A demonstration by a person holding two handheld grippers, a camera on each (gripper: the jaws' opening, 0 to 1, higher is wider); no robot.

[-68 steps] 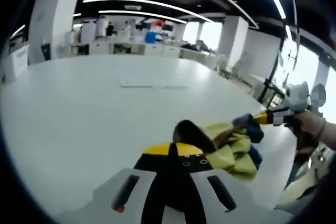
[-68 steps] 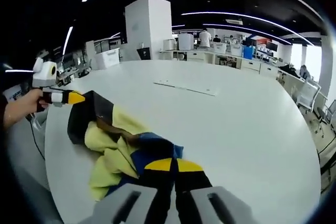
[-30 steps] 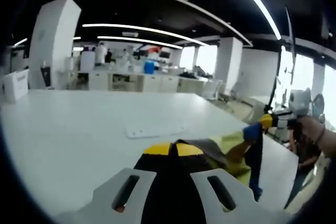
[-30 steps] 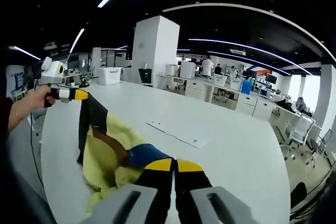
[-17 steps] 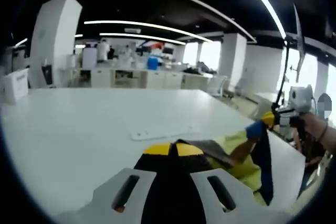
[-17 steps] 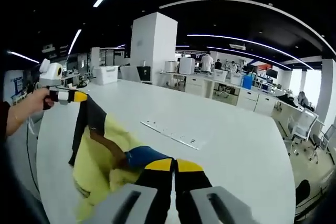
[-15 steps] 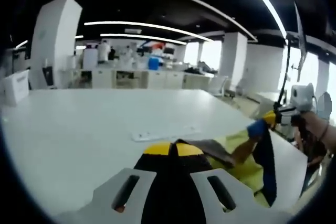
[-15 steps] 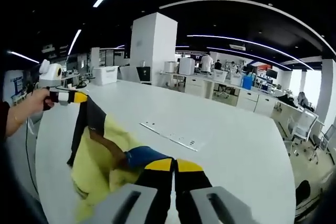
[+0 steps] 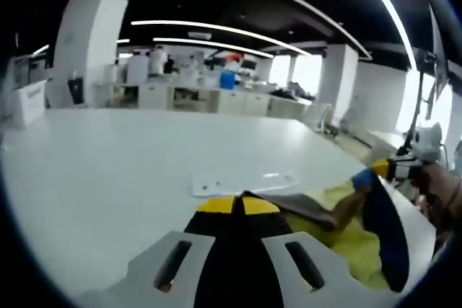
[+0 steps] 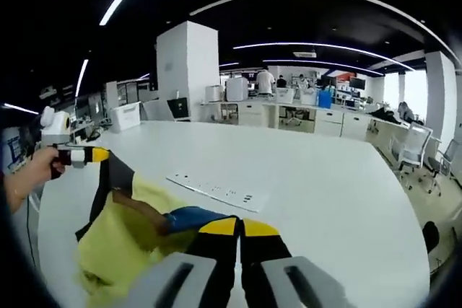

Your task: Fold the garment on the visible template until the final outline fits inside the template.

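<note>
Two grippers hold the garment up off the white table, one at each end. The left gripper has its jaws pressed together on a dark edge of the cloth, and the right gripper is likewise clamped on a blue part of it; the yellow body sags between them, with a black panel hanging below the left one. The template, a pale flat sheet with small dark marks, lies on the table beyond the garment, apart from it.

The main risk, as judged from here, is that the garment comes down bunched rather than flat, because it is still crumpled and twisted between the two grips. It could also land short of the template, since it hangs nearer the person than the sheet does. A thin pinch on either corner might slip under the cloth's weight, and the loose end hangs close to the near edge of the table and could slide off.
</note>
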